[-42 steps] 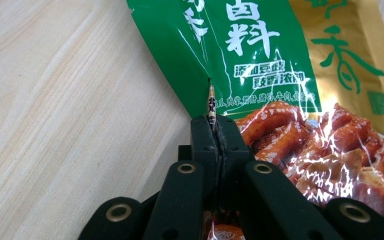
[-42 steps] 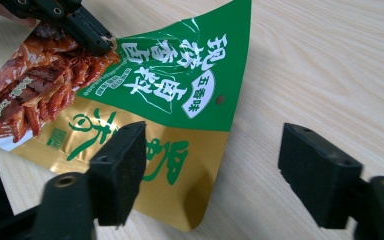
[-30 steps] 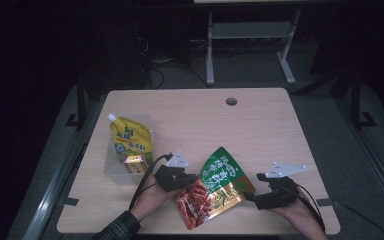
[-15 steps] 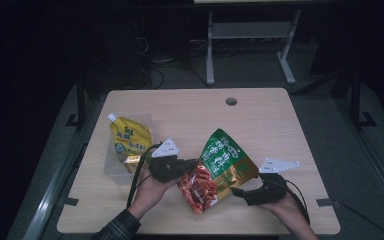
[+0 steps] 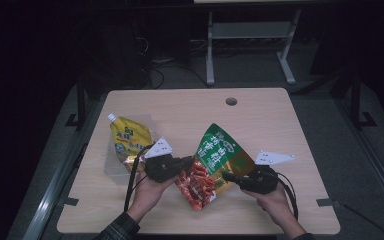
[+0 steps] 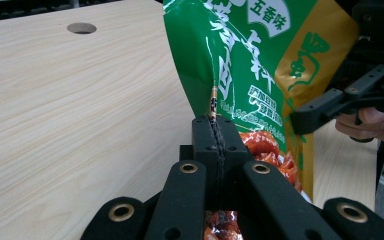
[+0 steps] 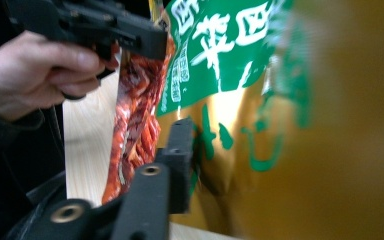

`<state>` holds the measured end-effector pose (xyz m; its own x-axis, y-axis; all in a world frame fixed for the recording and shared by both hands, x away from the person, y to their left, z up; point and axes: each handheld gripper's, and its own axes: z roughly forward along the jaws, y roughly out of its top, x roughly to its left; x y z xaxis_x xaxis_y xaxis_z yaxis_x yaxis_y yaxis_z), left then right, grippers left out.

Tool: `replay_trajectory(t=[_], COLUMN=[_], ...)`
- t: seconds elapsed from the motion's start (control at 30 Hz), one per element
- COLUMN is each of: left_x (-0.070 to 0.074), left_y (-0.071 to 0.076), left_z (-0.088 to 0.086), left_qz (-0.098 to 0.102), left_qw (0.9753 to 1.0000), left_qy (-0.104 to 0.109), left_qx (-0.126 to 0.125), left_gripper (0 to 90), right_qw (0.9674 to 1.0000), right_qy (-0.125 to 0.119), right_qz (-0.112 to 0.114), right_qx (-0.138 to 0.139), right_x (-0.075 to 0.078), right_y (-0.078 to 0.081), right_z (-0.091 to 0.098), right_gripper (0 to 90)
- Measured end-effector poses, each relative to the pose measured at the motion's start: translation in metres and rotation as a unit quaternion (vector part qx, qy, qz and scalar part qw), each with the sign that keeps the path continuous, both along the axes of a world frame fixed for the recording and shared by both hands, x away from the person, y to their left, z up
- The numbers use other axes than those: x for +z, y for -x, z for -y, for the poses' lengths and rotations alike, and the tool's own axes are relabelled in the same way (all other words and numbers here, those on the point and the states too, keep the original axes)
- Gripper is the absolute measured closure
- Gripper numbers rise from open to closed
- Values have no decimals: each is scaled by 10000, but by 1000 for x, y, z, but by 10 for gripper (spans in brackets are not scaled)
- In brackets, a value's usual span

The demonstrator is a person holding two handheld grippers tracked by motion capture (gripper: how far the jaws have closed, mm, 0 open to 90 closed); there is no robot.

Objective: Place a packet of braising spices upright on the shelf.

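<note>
Snack bag: green and gold foil with a red window panel, held tilted above the near half of the wooden table, between both grippers.

Left gripper: jaws pressed together on the bag's side seam.

Right gripper: one jaw lies against the bag's gold face (whether it pinches the bag, one cannot tell).

Yellow spout pouch: left of the snack bag, lying in a clear tray.
</note>
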<state>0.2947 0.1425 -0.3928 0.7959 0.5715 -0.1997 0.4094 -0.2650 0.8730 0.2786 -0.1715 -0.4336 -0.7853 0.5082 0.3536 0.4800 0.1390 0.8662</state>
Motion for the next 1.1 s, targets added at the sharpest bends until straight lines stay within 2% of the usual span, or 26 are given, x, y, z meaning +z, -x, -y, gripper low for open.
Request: replay_trajectory(t=[0.1,0.17,0.23,0.37,0.47,0.57,0.67,0.87,0.9,0.97,1.0,1.1], left_x=[-3,-4,-4,-8,-12,-10,-10,-13,-13,-15,-15,-19], left_y=[2,3,4,6,7,7,8,19,21,24,24,30], left_z=[1,0,-1,-2,-3,-6,-9,-5,-5,-5,-5,-7], left_qz=[1,15,-19,11,-20,17,-6,68,74,29,29,-22], left_qw=[10000,10000,10000,9996,9991,9988,9989,9983,9980,9965,9965,9935], left_qy=[-40,-74,-83,-272,-372,-386,-358,-573,-623,-744,-744,-908], left_qx=[35,42,40,105,190,314,311,11,-96,-390,-390,-681], left_gripper=[897,896,895,887,860,786,701,534,516,482,462,392], right_qw=[9999,9998,9998,9994,9993,9987,9986,9979,9975,9974,9973,9972], right_qy=[-50,9,26,128,111,153,150,188,253,273,291,288], right_qz=[114,187,179,238,235,315,296,392,425,450,455,491], right_qx=[-22,-45,35,193,278,359,407,486,498,496,498,481], right_x=[4,8,10,14,19,24,26,39,44,47,49,54], right_y=[-2,-4,-8,-12,-14,-16,-17,-21,-24,-26,-27,-32], right_z=[-2,-3,-3,-4,-3,-1,0,4,1,-1,-3,-7], right_gripper=[834,875,887,893,896,897,897,897,897,897,897,898])
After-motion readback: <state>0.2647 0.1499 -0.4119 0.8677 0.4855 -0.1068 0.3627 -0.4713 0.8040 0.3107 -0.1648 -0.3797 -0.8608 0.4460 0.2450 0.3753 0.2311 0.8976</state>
